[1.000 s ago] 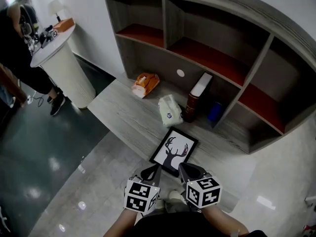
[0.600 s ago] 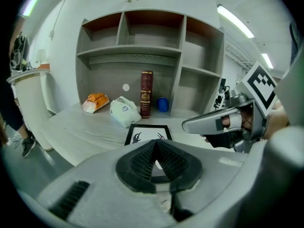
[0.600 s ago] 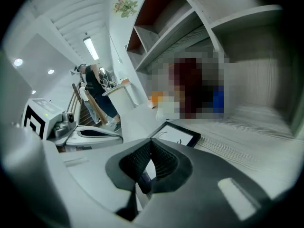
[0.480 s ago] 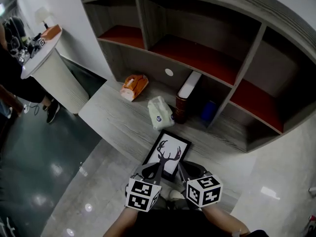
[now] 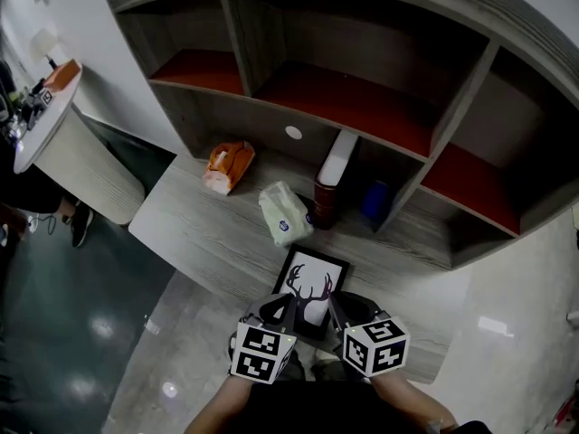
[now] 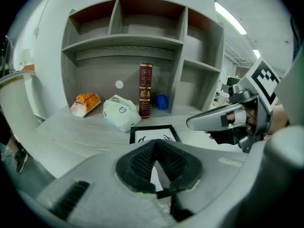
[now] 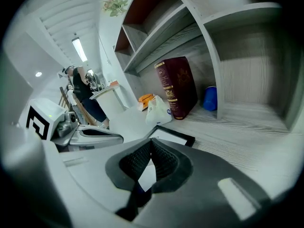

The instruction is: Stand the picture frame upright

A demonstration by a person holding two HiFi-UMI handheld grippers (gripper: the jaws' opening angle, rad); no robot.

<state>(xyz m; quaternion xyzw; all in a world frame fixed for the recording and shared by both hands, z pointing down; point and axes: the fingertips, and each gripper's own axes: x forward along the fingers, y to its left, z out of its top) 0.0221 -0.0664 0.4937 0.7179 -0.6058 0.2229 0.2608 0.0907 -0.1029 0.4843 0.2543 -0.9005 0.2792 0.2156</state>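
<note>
Black-edged, the frame [image 5: 310, 286] with its deer print lies flat on the grey desk [image 5: 208, 233], close to the front edge, just before a white pack [image 5: 285, 213]. The left gripper [image 6: 155, 145] and the right gripper [image 7: 151, 145] reach forward side by side, pointing downward, each closed on nothing, tips above the frame's near end. A second ago they stood short of it and the whole frame showed. Now its near edge is covered; whether the tips touch it I cannot tell.

Grey wood shelf unit [image 5: 466, 98] with red shelves, white wall [image 5: 86, 30], glossy floor [image 5: 54, 297], white round pedestal table [image 5: 81, 165]
</note>
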